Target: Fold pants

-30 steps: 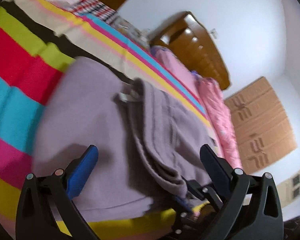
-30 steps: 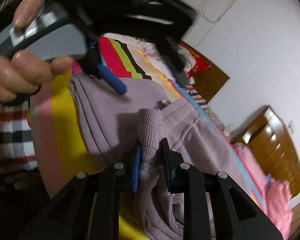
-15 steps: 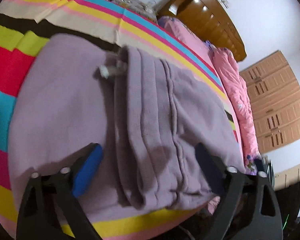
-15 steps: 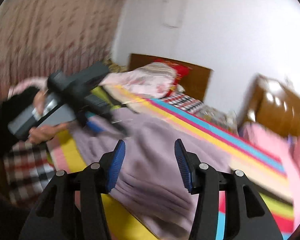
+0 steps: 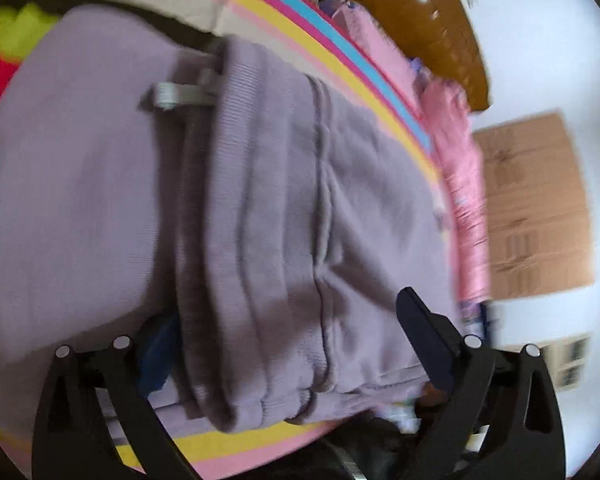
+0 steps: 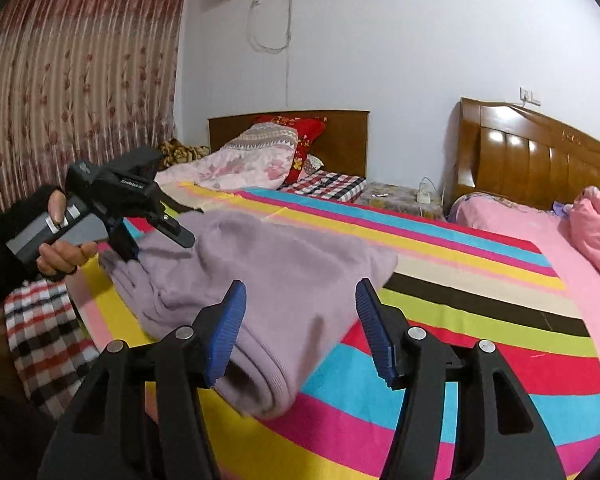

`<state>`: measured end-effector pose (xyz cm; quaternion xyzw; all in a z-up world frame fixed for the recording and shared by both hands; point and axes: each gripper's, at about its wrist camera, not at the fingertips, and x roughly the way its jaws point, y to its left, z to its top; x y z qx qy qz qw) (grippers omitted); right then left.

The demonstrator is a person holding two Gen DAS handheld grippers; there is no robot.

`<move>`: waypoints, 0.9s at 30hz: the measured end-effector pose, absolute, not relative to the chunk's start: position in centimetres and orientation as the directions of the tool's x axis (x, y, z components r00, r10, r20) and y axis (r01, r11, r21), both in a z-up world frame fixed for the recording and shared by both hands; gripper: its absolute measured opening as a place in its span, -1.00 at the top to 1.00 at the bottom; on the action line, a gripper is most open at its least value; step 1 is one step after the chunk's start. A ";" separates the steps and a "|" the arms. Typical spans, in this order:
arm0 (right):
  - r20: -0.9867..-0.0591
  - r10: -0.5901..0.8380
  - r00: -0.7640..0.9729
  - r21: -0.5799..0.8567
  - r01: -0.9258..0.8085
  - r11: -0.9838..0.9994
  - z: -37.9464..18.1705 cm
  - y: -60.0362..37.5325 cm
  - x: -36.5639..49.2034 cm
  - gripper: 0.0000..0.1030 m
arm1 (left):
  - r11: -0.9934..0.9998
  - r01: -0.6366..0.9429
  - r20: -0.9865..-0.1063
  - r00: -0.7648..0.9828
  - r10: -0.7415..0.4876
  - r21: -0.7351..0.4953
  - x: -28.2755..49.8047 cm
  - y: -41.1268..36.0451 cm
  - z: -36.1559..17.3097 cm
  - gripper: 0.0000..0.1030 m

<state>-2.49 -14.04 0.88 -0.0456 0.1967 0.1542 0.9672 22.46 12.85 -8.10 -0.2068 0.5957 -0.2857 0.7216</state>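
Observation:
Lilac sweatpants (image 6: pixel 284 276) lie folded in a pile on the striped bedspread (image 6: pixel 480 320); in the left wrist view the pants (image 5: pixel 260 220) fill the frame, waistband and drawstring on top. My left gripper (image 5: pixel 284 344) is open, its fingers straddling the folded edge near the bed's front, one finger partly hidden under cloth. It also shows in the right wrist view (image 6: pixel 160 240), held in a hand at the pile's left end. My right gripper (image 6: pixel 300 320) is open and empty, raised just in front of the pile.
A pink quilt (image 6: pixel 560 240) lies on the bed's right side before a wooden headboard (image 6: pixel 540 160). A second bed with pillows (image 6: pixel 268 152) stands behind, a nightstand (image 6: pixel 400 200) between. A checked cloth (image 6: pixel 48 340) hangs at the left. Curtains (image 6: pixel 72 80) cover the left wall.
My right gripper let go of the pants' cuff, opened and pulled back and up. My left gripper moved in closer over the folded edge.

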 end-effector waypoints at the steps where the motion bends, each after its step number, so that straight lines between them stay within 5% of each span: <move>1: -0.396 0.280 0.874 -0.031 -0.318 0.948 0.5 -14.4 -2.7 -0.24 | 0.788 0.177 -0.776 0.149 -0.613 -0.590 22.0 12.3 -7.9 -0.71; 3: -0.410 0.284 0.867 -0.056 -0.335 0.941 -0.2 -15.0 -3.6 -0.45 | 0.854 0.189 -0.834 0.193 -0.517 -0.485 21.4 11.6 -7.2 -0.29; 7: -0.467 0.297 0.833 -0.063 -0.367 0.928 -2.6 -14.7 -4.3 -0.52 | 0.833 0.176 -0.800 0.235 -0.553 -0.524 20.7 13.1 -6.8 0.24; 12: -0.553 0.225 0.802 -0.081 -0.321 0.944 -4.8 -11.6 -2.1 -0.52 | 0.831 0.224 -0.760 0.336 -0.557 -0.510 19.2 14.0 -3.3 0.51; 20: -0.577 0.080 0.813 -0.176 -0.220 0.960 -6.2 -8.2 0.9 -0.51 | 0.828 0.335 -0.771 0.323 -0.549 -0.449 19.6 11.7 0.7 0.49; 27: -0.604 0.089 0.792 -0.137 -0.214 0.967 -6.6 -9.2 1.6 -0.57 | 0.754 0.118 -0.721 0.230 -0.654 -0.646 20.9 16.5 -6.6 -0.32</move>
